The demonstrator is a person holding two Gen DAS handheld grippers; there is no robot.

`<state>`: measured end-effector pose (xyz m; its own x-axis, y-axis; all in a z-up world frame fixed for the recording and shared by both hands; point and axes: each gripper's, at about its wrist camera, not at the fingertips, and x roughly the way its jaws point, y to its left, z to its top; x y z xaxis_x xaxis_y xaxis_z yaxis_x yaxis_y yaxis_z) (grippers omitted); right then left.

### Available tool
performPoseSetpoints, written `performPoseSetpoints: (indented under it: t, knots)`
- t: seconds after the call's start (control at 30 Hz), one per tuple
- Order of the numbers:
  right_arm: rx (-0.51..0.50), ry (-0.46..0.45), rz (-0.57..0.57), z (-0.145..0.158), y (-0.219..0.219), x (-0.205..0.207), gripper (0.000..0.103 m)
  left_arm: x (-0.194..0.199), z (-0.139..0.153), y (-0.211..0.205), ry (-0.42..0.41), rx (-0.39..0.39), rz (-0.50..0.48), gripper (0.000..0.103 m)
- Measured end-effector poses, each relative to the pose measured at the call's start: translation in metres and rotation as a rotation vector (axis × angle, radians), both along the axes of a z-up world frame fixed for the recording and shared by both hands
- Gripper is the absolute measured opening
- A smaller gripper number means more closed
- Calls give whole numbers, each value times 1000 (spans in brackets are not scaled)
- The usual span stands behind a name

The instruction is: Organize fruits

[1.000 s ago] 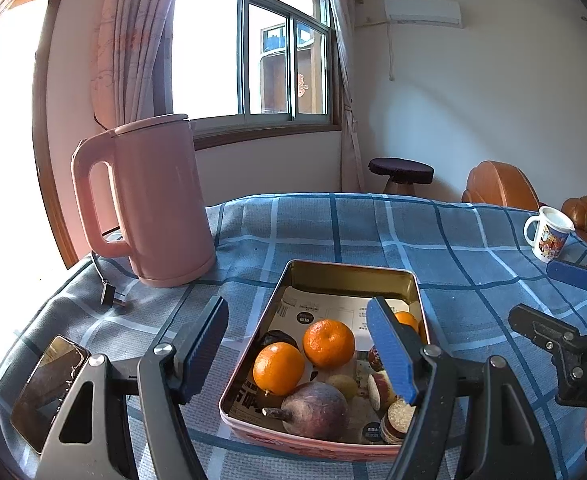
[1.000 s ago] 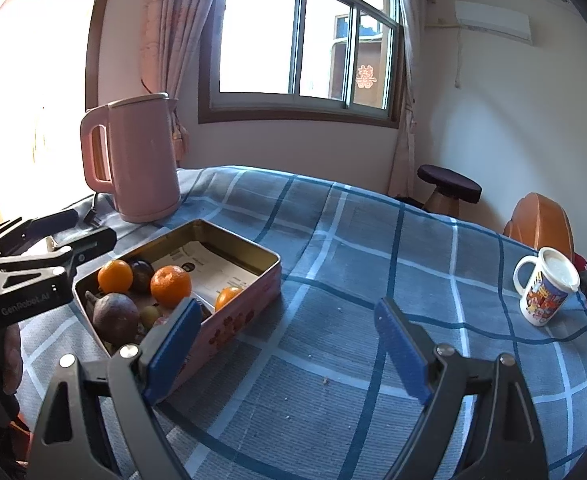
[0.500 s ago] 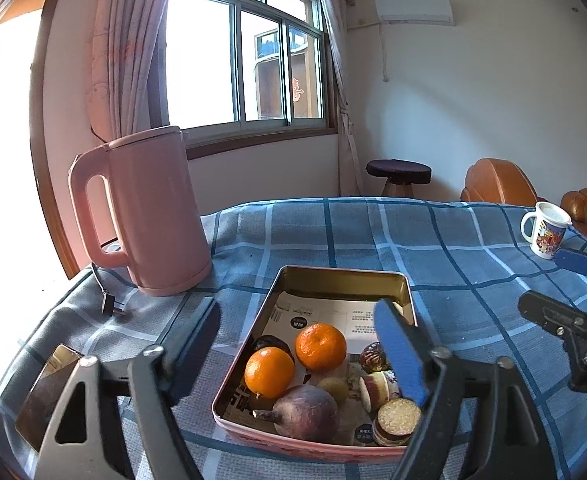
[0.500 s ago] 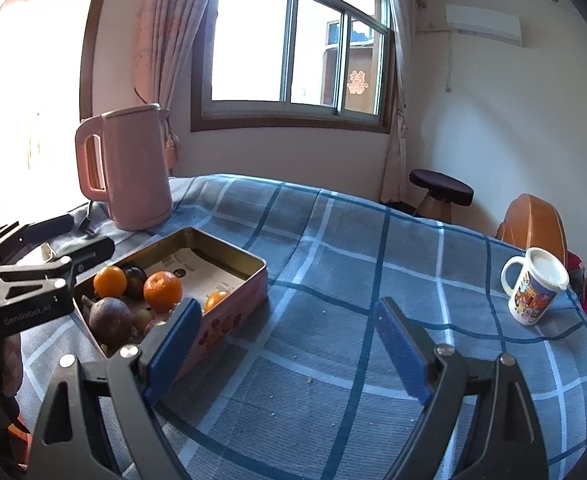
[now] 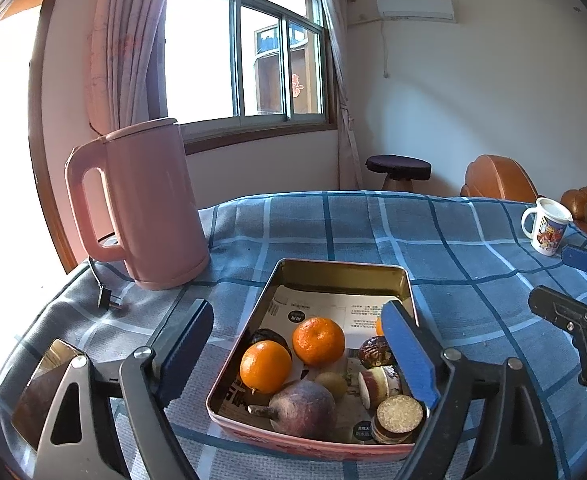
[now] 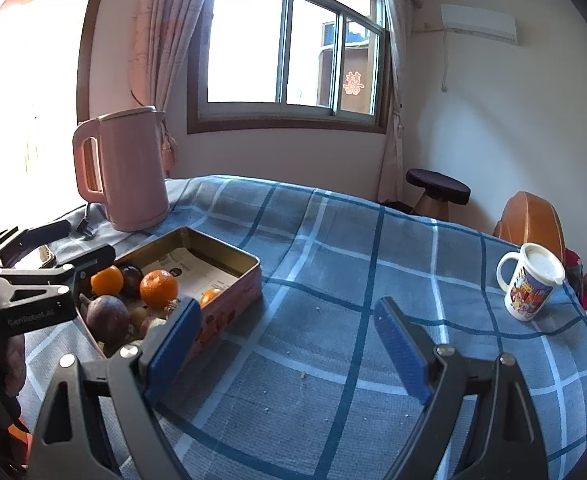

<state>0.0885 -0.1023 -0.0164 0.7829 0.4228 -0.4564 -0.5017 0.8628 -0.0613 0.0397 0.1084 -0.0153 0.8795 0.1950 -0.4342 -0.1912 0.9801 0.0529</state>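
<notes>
A pink metal tin (image 5: 343, 270) on the blue checked cloth holds two oranges (image 5: 265, 366) (image 5: 318, 340), a purple round fruit (image 5: 303, 408), a small green fruit (image 5: 331, 382), a dark fruit (image 5: 269, 338) and round snacks (image 5: 397, 418). A third small orange (image 5: 378, 326) peeks from behind my finger. My left gripper (image 5: 297, 307) hovers over the tin's near end, its jaws opening, with nothing gripped between them. My right gripper (image 6: 285, 306) is open over bare cloth to the right of the tin (image 6: 249, 276); it holds nothing.
A pink kettle (image 5: 145, 208) stands behind and left of the tin, its plug (image 5: 107, 302) lying on the cloth. A shiny phone-like slab (image 5: 47, 392) lies at the near left corner. A printed mug (image 6: 531, 286) stands at the far right edge. Stool and chairs are beyond the table.
The left gripper's jaws have spread wider apart over the tin. The right gripper's jaws keep the same width and the fruits lie as before.
</notes>
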Motion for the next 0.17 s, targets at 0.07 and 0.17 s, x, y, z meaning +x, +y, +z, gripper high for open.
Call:
performPoseSetpoints:
  t: [0.07, 0.17]
  knots:
    - [1, 2, -6, -1, -3, 1, 91, -1, 0, -2, -4, 7, -2, 87]
    - [-4, 5, -18, -3, -9, 3, 91, -1, 0, -3, -6, 13, -2, 87]
